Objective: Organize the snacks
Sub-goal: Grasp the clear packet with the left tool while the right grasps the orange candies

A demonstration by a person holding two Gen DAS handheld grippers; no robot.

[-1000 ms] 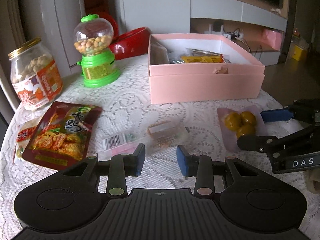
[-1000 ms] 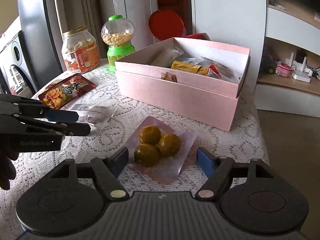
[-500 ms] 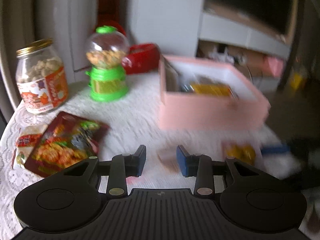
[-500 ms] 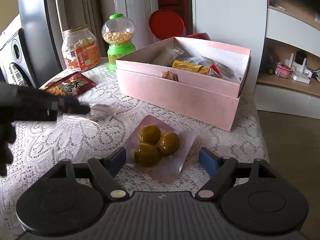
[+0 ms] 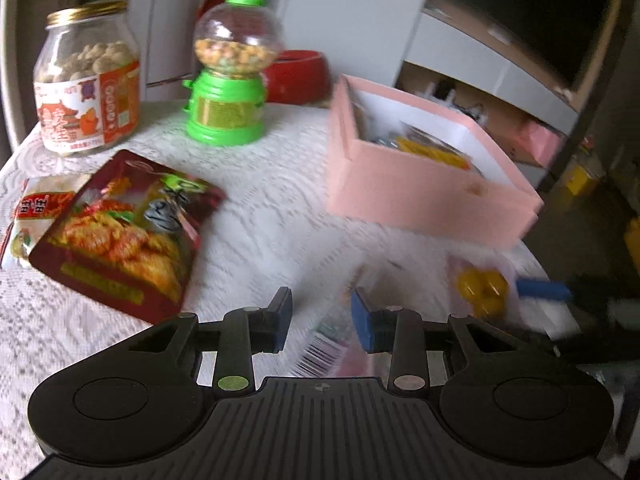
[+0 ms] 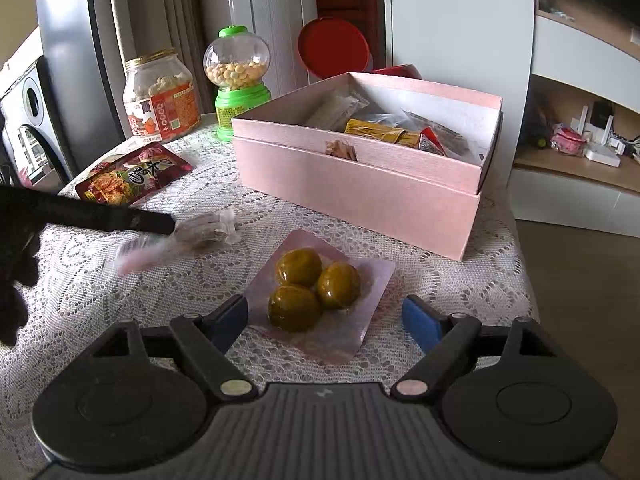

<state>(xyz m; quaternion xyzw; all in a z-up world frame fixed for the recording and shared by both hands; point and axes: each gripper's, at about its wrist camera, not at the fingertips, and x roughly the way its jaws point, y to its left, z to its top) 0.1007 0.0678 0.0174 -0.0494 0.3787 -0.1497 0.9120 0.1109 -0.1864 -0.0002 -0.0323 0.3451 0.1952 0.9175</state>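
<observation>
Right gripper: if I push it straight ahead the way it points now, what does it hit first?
Most likely the clear pack of three yellow-green fruits, lying on the lace cloth between the open right gripper's fingers. The pink box sits beyond; depth is uncertain.

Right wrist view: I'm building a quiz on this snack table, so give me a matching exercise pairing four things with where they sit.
Things:
1. Gold-lidded glass jar
2. Vacuum pouch of three yellow-brown eggs
3. Dark red flat snack packet
4. Yellow wrapper

Places:
A. Inside the open pink cardboard box
B. Flat on the lace cloth in front of the jar
C. Beside the green candy dispenser
D. Between the right gripper's open fingers

Pairs: 1-C, 2-D, 3-B, 4-A
</observation>
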